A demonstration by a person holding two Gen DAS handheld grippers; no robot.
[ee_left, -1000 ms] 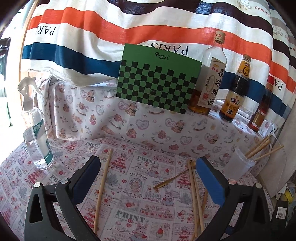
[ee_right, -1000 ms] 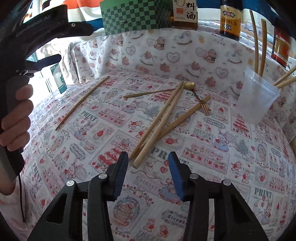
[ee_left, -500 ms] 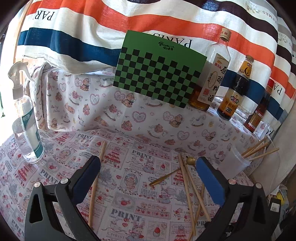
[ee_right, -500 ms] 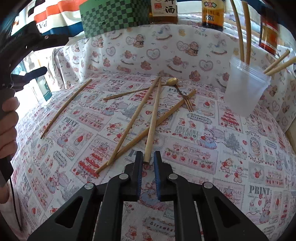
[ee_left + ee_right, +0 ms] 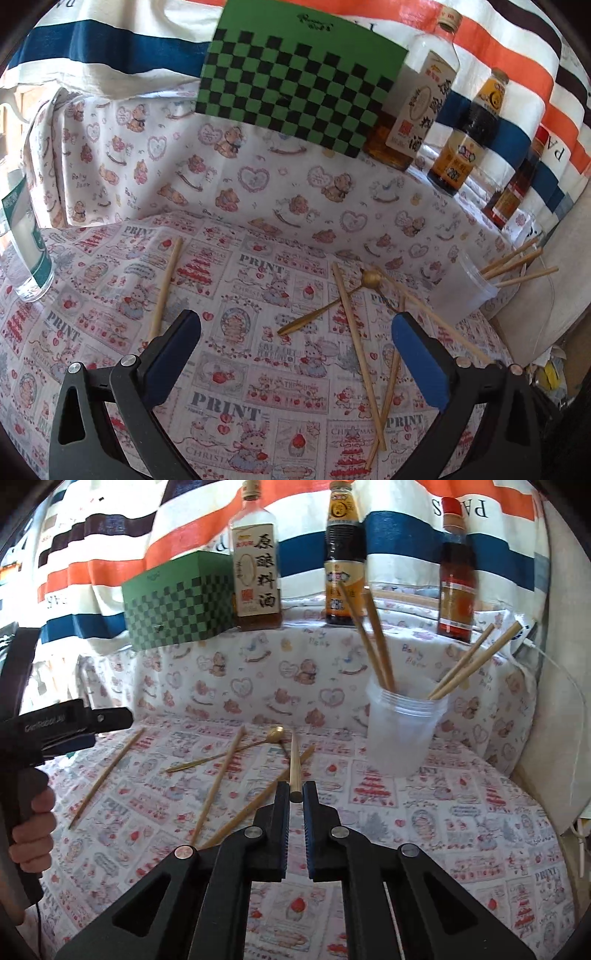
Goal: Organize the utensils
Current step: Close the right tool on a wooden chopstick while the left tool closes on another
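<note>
The right hand-held gripper [image 5: 296, 796] is matte black plastic, built of angular linkage arms with triangular cut-outs. Round silver screw heads mark the pivots, two on each side. Its two fingers [image 5: 279, 823] are flat black bars whose inner faces carry blue ribbed pads.

The left hand-held gripper [image 5: 295, 334] has the same build: black arms with triangular openings, silver screws at the joints, and smooth blue pads [image 5: 419, 360] lining the black fingers. Seen from the right wrist camera at the far left, its body is a black pistol-style housing with pale lettering on the side and a grey grip, a thin dark cable hanging below. A bare hand [image 5: 31, 832] wraps it.
</note>
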